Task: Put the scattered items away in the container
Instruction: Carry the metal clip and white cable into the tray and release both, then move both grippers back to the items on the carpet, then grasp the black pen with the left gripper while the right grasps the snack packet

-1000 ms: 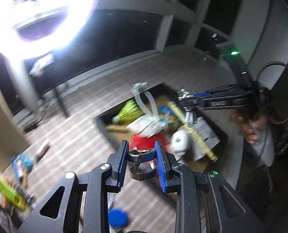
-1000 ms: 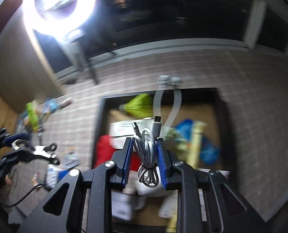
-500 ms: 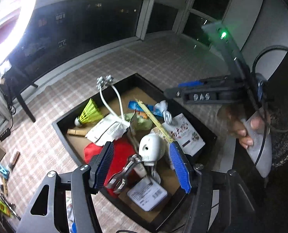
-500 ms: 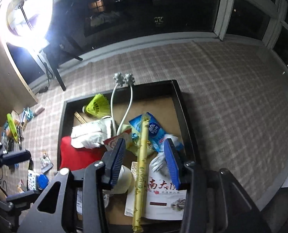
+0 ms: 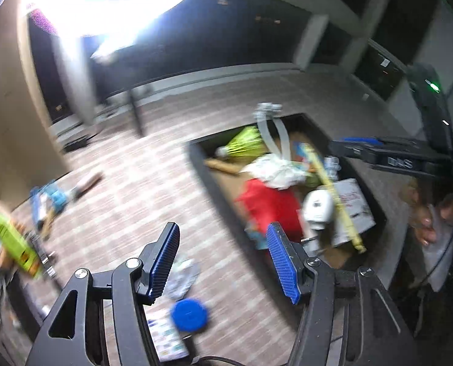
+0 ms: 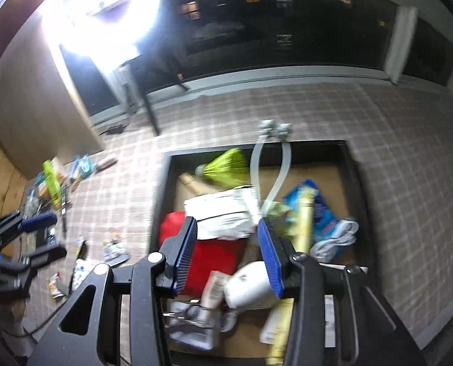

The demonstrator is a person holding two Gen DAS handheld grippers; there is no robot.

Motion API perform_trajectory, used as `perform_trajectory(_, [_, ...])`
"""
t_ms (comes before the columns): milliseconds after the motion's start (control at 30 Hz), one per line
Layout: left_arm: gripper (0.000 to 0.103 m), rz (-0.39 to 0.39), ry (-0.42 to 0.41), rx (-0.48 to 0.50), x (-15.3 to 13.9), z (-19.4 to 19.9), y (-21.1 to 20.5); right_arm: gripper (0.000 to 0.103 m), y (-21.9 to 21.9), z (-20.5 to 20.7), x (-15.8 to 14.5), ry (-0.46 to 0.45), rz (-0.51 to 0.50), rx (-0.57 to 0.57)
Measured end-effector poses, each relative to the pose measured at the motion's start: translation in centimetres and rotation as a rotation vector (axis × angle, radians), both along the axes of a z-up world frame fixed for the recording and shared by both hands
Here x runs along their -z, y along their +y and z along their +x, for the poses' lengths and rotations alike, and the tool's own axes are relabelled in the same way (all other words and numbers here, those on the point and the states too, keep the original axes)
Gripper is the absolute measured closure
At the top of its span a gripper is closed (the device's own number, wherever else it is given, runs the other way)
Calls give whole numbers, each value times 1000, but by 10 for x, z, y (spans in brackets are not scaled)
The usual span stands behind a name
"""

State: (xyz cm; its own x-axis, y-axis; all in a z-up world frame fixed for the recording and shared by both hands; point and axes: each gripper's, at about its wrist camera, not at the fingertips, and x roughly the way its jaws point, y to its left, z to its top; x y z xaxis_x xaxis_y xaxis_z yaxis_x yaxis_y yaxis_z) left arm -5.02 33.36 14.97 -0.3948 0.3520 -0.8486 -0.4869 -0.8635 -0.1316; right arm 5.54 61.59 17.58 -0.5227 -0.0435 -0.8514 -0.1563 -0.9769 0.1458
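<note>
Around the black container everything sat on a checked tablecloth, and the container itself was already pretty full. Biggest thing inside was a red pouch near its left wall, with a white paper packet lying partly over it. A white rounded gadget sat toward the container's near edge, a long yellow stick ran front to back just right of the middle, and a coiled white cable rested against the right wall. A lime-green shuttlecock was up in the far left corner.

Left of the container, out on the cloth, loose bits were scattered: a blue round cap, a green box, and some small packets I couldn't really make out through the blur.

Both tools were spread wide with nothing between the pads: the right gripper hung over the container's near half, the left gripper over the cloth just beside its left wall.
</note>
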Motion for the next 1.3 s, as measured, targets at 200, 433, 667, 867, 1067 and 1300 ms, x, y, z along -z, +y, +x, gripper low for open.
perform_trajectory(200, [46, -19, -45, -169, 10, -16, -90, 62, -59, -13, 12, -30, 0, -155])
perform_trajectory(433, [46, -61, -74, -322, 27, -24, -173, 50, -126, -23, 40, -98, 4, -302])
perform_trajectory(667, [46, -91, -147, -458, 70, -47, -217, 40, -180, -50, 87, -197, 42, -368])
perform_trajectory(867, [46, -109, -200, -498, 99, -66, -222, 40, -205, -67, 119, -270, 100, -387])
perform_trajectory(1067, [47, -142, -238, -511, 121, -83, -213, 40, -217, -76, 141, -321, 144, -413])
perform_trajectory(1300, [48, -170, -280, -536, 140, -92, -210, 40, -224, -85, 151, -343, 171, -427])
